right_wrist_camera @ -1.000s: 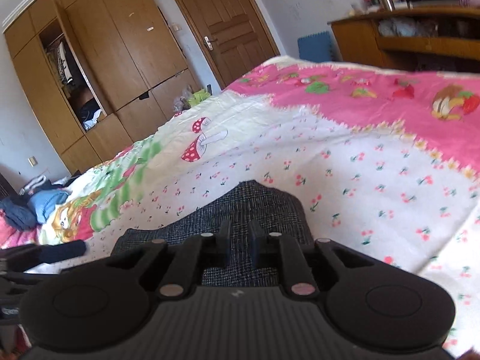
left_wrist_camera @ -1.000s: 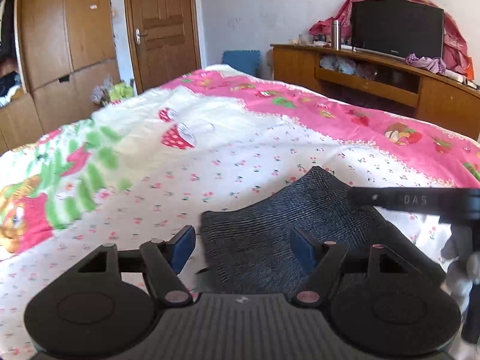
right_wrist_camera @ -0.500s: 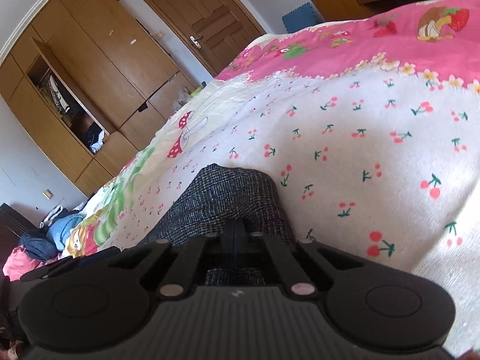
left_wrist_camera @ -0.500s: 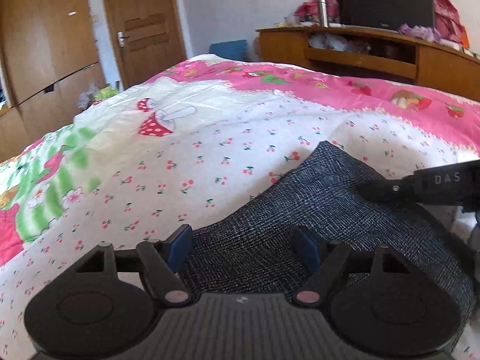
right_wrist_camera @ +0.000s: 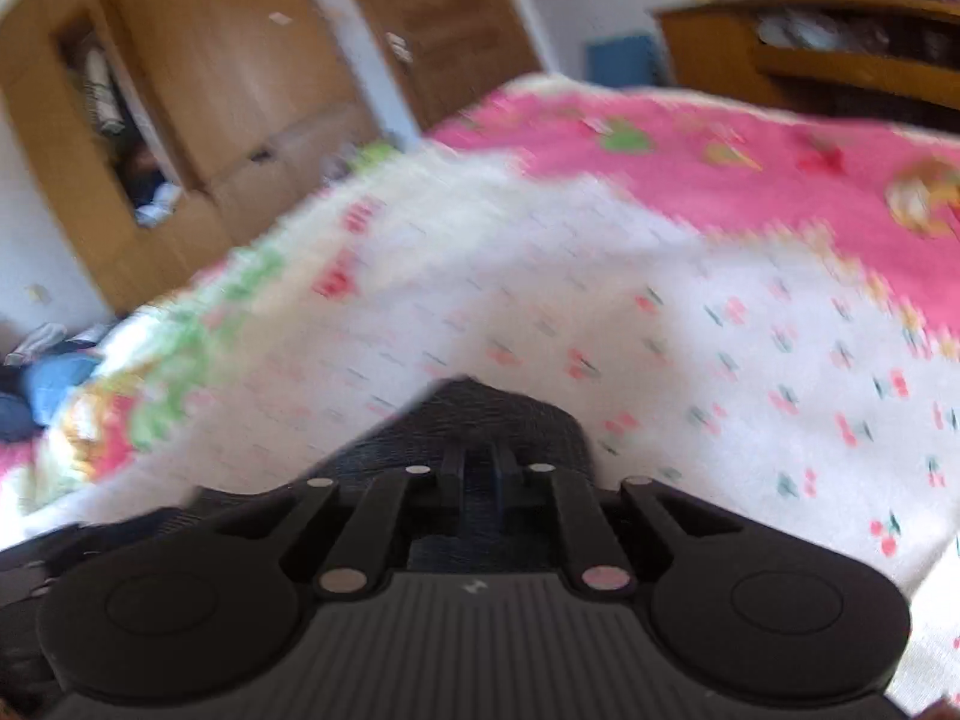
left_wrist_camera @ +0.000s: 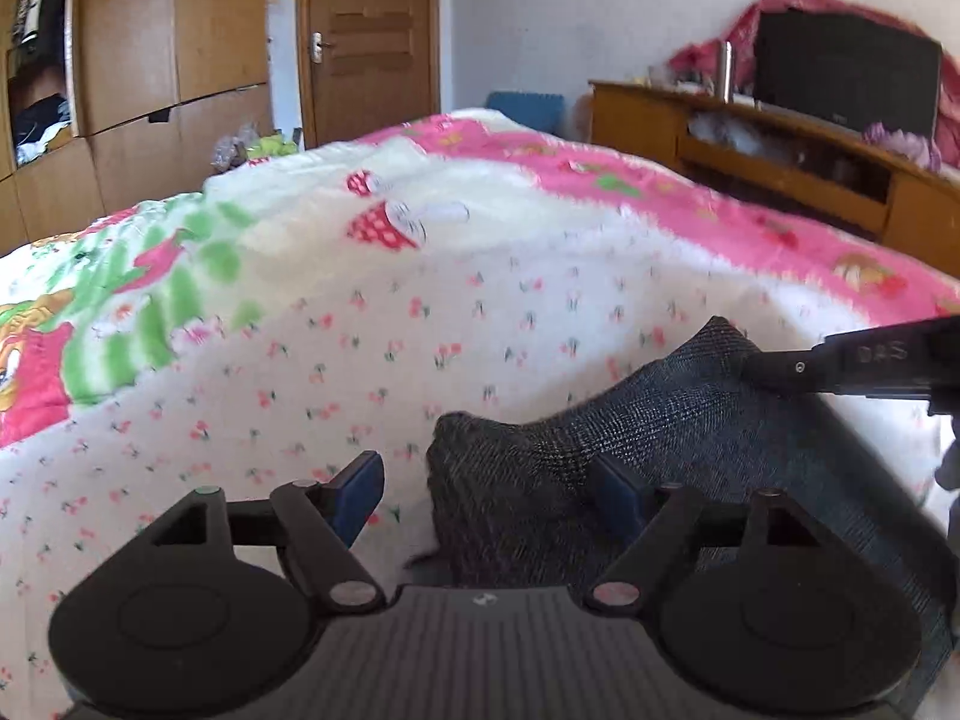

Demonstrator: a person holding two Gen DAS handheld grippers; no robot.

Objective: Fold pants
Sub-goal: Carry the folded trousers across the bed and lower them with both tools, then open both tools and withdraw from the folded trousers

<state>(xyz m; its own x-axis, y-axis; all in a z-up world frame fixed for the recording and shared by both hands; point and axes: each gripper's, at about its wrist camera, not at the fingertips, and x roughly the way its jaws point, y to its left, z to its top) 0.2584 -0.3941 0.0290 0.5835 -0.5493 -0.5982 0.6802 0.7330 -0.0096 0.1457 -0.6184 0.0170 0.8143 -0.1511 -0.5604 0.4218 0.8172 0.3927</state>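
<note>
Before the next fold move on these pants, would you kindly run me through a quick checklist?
1. Right gripper shut on pants: ok.
2. Left gripper open, fingers astride a fabric corner: ok.
3. Left gripper holding fabric: not ok, nothing clamped yet.
4. Pants lying on the bed: ok.
5. Fold edges aligned: cannot tell, the near part is hidden.
6. Right view sharp: not ok, blurred.

The pants (left_wrist_camera: 708, 456) are dark, coarse woven cloth with a fine check, lying on a soft fleecy printed bedspread (left_wrist_camera: 456, 324), beyond it a smooth varnished wooden wardrobe (left_wrist_camera: 174, 48), and the left gripper (left_wrist_camera: 489, 492) is matt black plastic.
</note>
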